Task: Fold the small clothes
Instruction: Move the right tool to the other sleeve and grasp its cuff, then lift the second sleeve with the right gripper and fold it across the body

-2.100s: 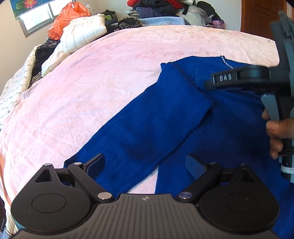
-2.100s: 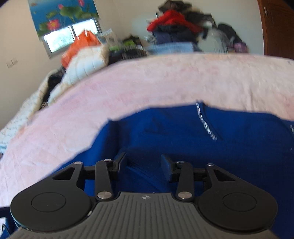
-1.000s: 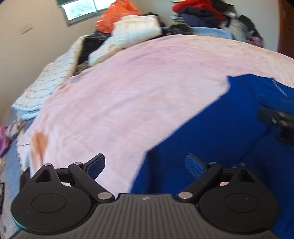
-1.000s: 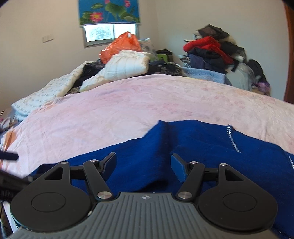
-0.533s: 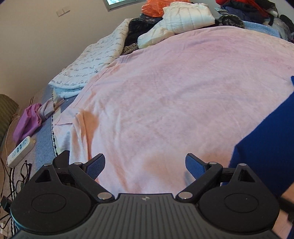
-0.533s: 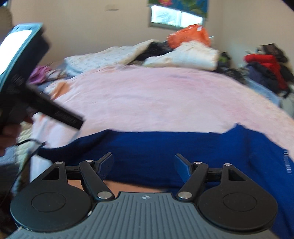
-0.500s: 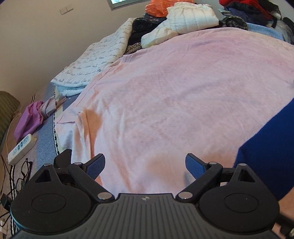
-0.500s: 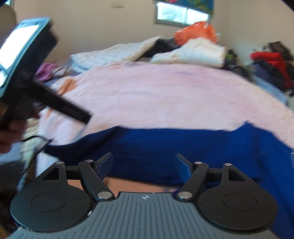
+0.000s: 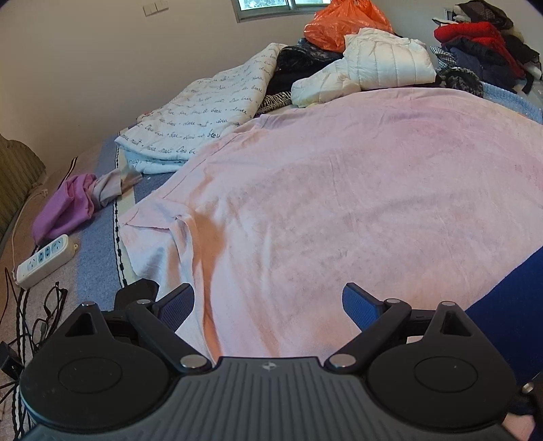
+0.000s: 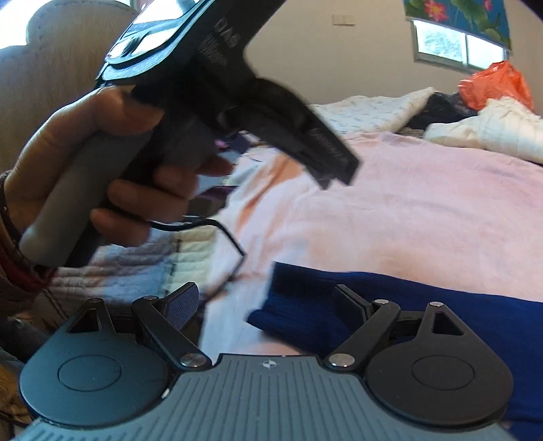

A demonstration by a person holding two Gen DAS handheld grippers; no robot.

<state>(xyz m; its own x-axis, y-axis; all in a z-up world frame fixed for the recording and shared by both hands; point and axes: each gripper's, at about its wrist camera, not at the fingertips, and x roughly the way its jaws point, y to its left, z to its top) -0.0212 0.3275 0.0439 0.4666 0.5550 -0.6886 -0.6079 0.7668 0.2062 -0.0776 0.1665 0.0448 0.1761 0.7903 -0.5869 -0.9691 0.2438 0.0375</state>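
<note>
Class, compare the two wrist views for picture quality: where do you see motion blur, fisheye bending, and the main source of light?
Left wrist view: sharp; the pink blanket bulges from fisheye bending; daylight enters by the window. Right wrist view: the left tool and hand are smeared by motion blur, as is the blue garment edge; the window glares bright.

Wide pink blanket (image 9: pixel 356 190) lies bare ahead of the left gripper (image 9: pixel 268 302); clothes pile (image 9: pixel 380 64) crowds the far edge, and the blue garment (image 10: pixel 390 305) fills the right side.
</note>
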